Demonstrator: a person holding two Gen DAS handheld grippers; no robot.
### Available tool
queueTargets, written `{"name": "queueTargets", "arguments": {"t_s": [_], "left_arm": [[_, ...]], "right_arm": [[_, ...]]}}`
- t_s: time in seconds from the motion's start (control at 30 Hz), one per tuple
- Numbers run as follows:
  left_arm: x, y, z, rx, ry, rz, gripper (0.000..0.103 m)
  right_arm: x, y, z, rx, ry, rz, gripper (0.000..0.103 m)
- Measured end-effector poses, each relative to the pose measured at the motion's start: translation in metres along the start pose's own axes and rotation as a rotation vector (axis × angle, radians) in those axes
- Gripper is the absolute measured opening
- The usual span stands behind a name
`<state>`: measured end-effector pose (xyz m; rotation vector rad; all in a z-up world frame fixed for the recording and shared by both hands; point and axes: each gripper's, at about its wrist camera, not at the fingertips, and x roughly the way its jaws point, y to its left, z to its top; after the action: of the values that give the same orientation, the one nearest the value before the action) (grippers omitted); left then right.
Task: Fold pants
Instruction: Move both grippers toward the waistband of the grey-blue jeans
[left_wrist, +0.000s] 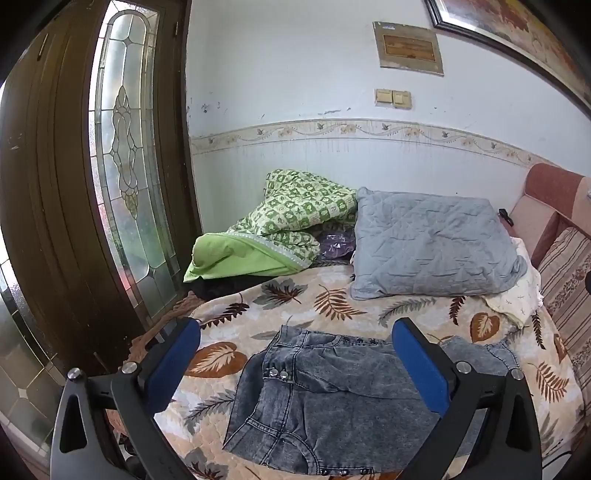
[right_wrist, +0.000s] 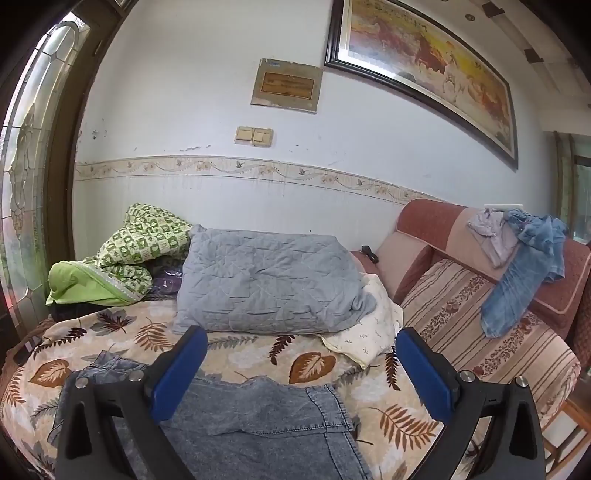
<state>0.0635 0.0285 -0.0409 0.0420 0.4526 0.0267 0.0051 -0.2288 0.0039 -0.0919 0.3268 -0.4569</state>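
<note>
On the leaf-print bedspread (left_wrist: 332, 295), below and ahead of us: pants (left_wrist: 314, 398), grey denim, long axis running left to right. Our left gripper (left_wrist: 295, 354) hangs over the waist end, our right gripper (right_wrist: 301, 369) over the leg end; both wide, empty.
</note>
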Motion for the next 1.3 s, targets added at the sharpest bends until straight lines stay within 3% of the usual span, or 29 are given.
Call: {"name": "queueTargets", "arguments": {"t_s": [0.2,0.33,0.53,0.87,1.3], "left_arm": [[0.022,-0.011,0.004,0.022,0.021,0.021,0.103],[0.035,-0.017,0.001,0.043,0.049,0.021,0.103],[0.061,-0.012,-0.014,0.090,0.119,0.061,0.103],[0.096,0.025,-0.040,0.042,0.221,0.134,0.103],[0.099,0.052,-0.040,0.023,0.170,0.133,0.103]], "right_arm": [[0.036,0.003,-0.006,-0.001,0.036,-0.001,0.103],[0.048,-0.017,-0.017,0.017,0.086,0.005,0.103],[0.077,-0.041,-0.053,0.018,0.189,0.027,0.103],[0.115,-0.087,-0.119,0.058,0.389,0.004,0.103],[0.100,-0.013,-0.083,0.016,0.341,0.120,0.103]]}}
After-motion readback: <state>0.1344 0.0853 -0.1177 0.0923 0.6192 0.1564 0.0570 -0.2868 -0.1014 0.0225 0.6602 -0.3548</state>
